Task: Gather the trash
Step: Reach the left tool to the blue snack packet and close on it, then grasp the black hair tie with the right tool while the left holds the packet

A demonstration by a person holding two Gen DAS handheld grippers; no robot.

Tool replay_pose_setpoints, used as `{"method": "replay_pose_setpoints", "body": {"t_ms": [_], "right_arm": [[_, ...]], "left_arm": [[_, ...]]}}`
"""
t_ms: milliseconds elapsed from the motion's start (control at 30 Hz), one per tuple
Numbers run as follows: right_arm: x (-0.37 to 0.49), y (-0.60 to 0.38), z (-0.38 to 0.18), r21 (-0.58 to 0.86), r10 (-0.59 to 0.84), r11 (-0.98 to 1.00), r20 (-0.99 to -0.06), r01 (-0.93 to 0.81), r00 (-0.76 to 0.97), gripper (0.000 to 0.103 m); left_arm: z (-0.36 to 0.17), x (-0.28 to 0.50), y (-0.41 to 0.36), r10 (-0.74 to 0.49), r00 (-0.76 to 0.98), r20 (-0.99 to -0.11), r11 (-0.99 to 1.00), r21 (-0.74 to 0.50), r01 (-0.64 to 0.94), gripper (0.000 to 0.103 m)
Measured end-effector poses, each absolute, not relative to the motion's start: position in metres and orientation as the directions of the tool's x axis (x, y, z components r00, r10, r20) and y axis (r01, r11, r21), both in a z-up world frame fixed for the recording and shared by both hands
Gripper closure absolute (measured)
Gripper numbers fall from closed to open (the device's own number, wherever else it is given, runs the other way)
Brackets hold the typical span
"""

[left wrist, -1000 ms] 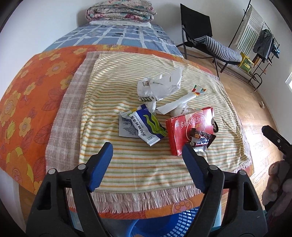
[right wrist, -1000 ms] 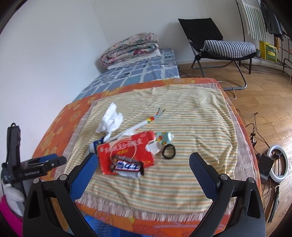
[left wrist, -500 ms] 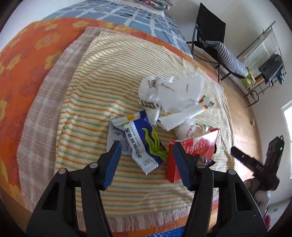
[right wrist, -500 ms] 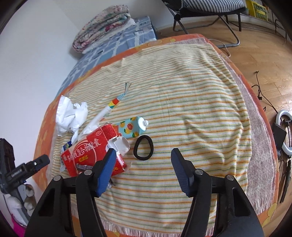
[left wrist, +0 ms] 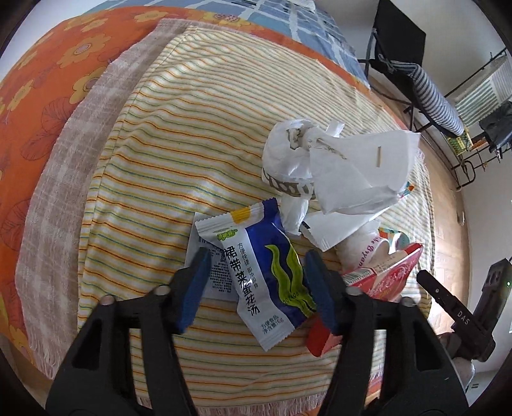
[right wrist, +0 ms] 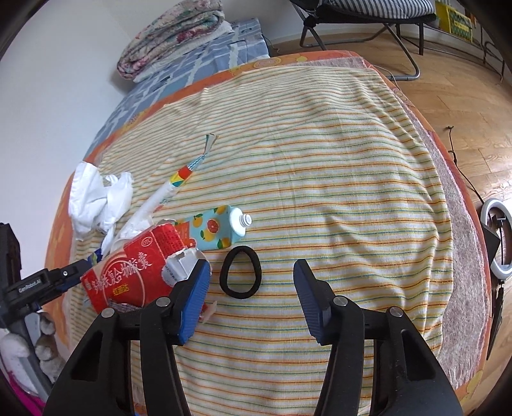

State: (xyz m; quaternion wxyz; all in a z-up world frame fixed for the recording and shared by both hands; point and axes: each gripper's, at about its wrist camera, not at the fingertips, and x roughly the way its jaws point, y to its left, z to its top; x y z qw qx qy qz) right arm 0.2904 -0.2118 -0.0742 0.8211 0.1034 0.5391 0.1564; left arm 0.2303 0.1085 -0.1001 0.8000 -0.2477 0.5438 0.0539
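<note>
Striped yellow cloth [right wrist: 320, 160] covers the bed, and the trash lies in a loose heap at its near side. The left gripper [left wrist: 256, 281] hangs over a blue-and-white soup packet [left wrist: 265, 272]; its jaws have just been opening and stand partly open on either side of the packet, the pads not pressing it. A white printed sachet [left wrist: 204, 265] lies half under the packet. Just beyond sit crumpled white wrappers [left wrist: 336, 166], and to the right a torn red box [left wrist: 384, 275] crowds against the right pad.

The right gripper [right wrist: 252, 288] has jaws that have just been closing, now about half open, holding nothing. A black hair tie [right wrist: 240, 275] lies flat on the cloth between them. The torn red box touches or sits just behind the left pad. A fruit-printed tube [right wrist: 217, 227] rests beside the box, just beyond the tie. Farther off are a folded quilt [right wrist: 172, 35], a striped folding chair [right wrist: 368, 12] and wooden floor [right wrist: 464, 105].
</note>
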Motion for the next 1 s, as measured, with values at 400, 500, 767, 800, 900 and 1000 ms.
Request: {"method": "replay_pose_setpoints", "body": {"t_ms": [400,500,767,800,900,1000], "right_arm": [[0.304,-0.202,-0.090,0.345,0.373,0.928,-0.862,-0.140,0.342,0.069],[0.305,-0.200,-0.095,0.316,0.345,0.938,-0.878,-0.140,0.333,0.077],[0.305,-0.209,-0.097,0.290,0.319,0.948,-0.882,-0.132,0.348,0.099],[0.305,-0.211,-0.096,0.297,0.323,0.946,-0.880,-0.127,0.349,0.099],[0.302,-0.216,-0.092,0.306,0.328,0.945,-0.873,-0.118,0.361,0.099],[0.298,-0.223,-0.085,0.319,0.340,0.940,-0.861,-0.117,0.379,0.099]], "left_arm": [[-0.114,0.242,0.082,-0.058,0.370,-0.927,0.931,-0.183,-0.314,0.035],[-0.114,0.241,0.083,-0.036,0.371,-0.928,0.935,-0.162,-0.315,0.048],[-0.110,0.232,0.098,-0.069,0.392,-0.917,0.928,-0.203,-0.312,0.051],[-0.109,0.230,0.101,-0.077,0.396,-0.915,0.925,-0.214,-0.314,0.051],[-0.101,0.225,0.107,-0.095,0.411,-0.907,0.919,-0.239,-0.313,0.051],[-0.094,0.219,0.112,-0.112,0.426,-0.898,0.915,-0.261,-0.309,0.051]]}}
